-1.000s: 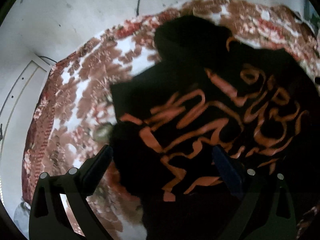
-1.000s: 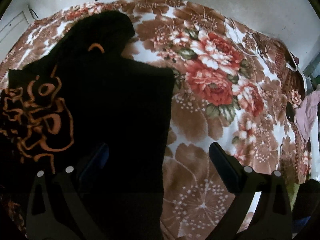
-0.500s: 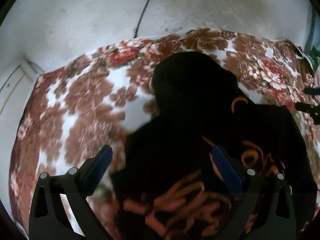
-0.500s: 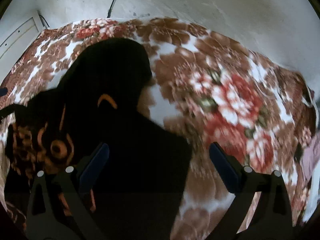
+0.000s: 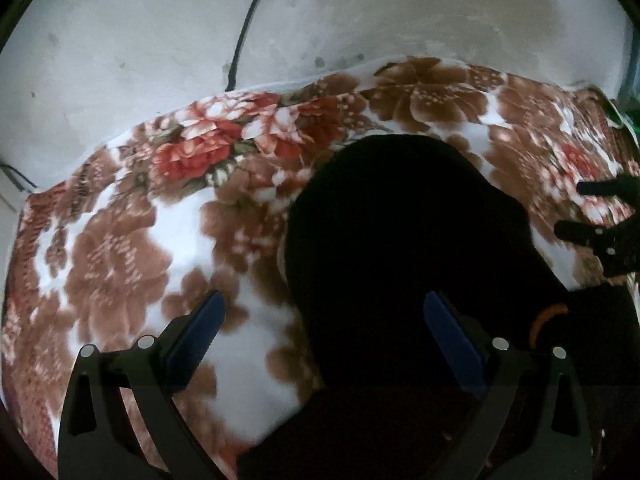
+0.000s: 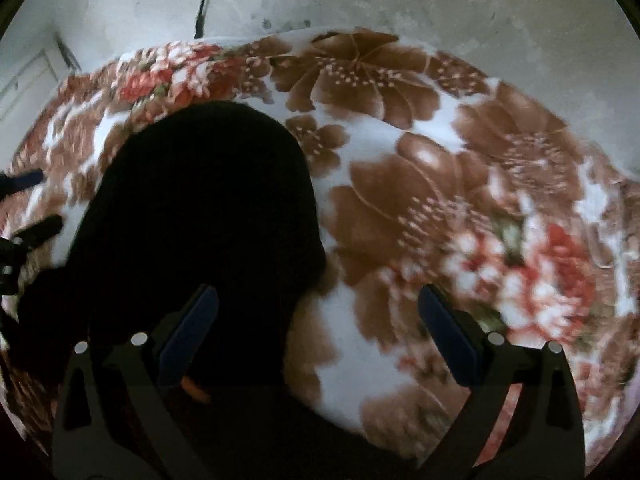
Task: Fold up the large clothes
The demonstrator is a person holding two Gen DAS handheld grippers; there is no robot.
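Observation:
A black hooded garment point(image 5: 404, 240) with orange print lies flat on a floral blanket point(image 5: 120, 248). Its rounded hood end points toward the far wall in both wrist views. My left gripper point(image 5: 320, 324) is open above the hood's left edge, with nothing between its blue pads. My right gripper point(image 6: 318, 320) is open over the hood's right edge point(image 6: 200, 220), also holding nothing. The right gripper's black fingers point(image 5: 600, 224) show at the right rim of the left wrist view. The left gripper's fingers point(image 6: 28, 208) show at the left rim of the right wrist view.
A pale concrete wall point(image 5: 360, 12) rises right behind the blanket, with a black cable point(image 5: 244, 32) running down it. The blanket point(image 6: 460, 200) stretches to the left and right of the garment.
Both wrist views have swept forward from the printed body of the garment up to its hood and the wall. Both grippers stay open and hold nothing.

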